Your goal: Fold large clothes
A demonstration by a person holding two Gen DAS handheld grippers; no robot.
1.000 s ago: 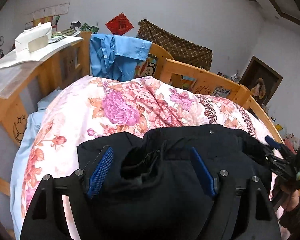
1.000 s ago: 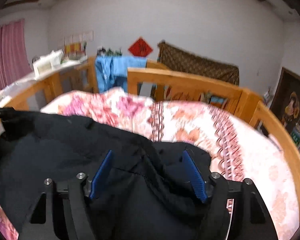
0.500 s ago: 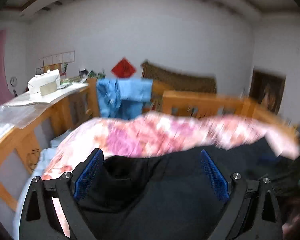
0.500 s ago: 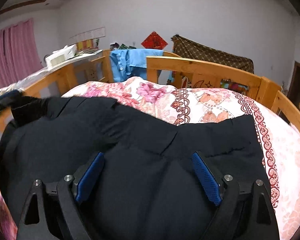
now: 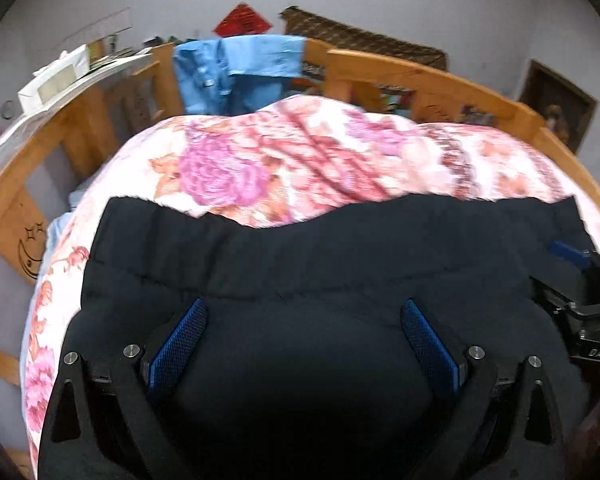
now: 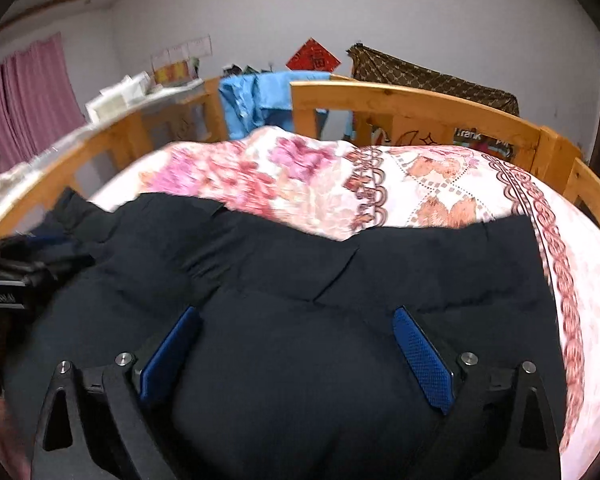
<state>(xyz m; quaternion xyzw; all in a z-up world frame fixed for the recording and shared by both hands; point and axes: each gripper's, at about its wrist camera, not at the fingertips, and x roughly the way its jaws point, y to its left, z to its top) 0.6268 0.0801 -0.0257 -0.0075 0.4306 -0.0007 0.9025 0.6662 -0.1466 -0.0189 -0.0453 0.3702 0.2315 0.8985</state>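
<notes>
A large black padded garment (image 5: pixel 300 264) lies spread flat on the floral quilt (image 5: pixel 300 160); it also shows in the right wrist view (image 6: pixel 300 272). My left gripper (image 5: pixel 303 312) is open, its blue pads wide apart just above the garment's near left part, holding nothing. My right gripper (image 6: pixel 296 318) is open too, over the garment's near right part, empty. The right gripper also shows at the right edge of the left wrist view (image 5: pixel 580 280). The garment's far edge runs straight across the quilt.
A wooden bed rail (image 6: pixel 412 100) frames the quilt at the back and sides. A blue shirt (image 5: pixel 236 68) hangs over the rail. A shelf with a white box (image 5: pixel 56 80) runs along the left. Pink curtains (image 6: pixel 28 96) hang far left.
Both grippers have let go of the black garment and opened wide. The garment, bunched between the pads a second ago, now lies flat on the quilt.
</notes>
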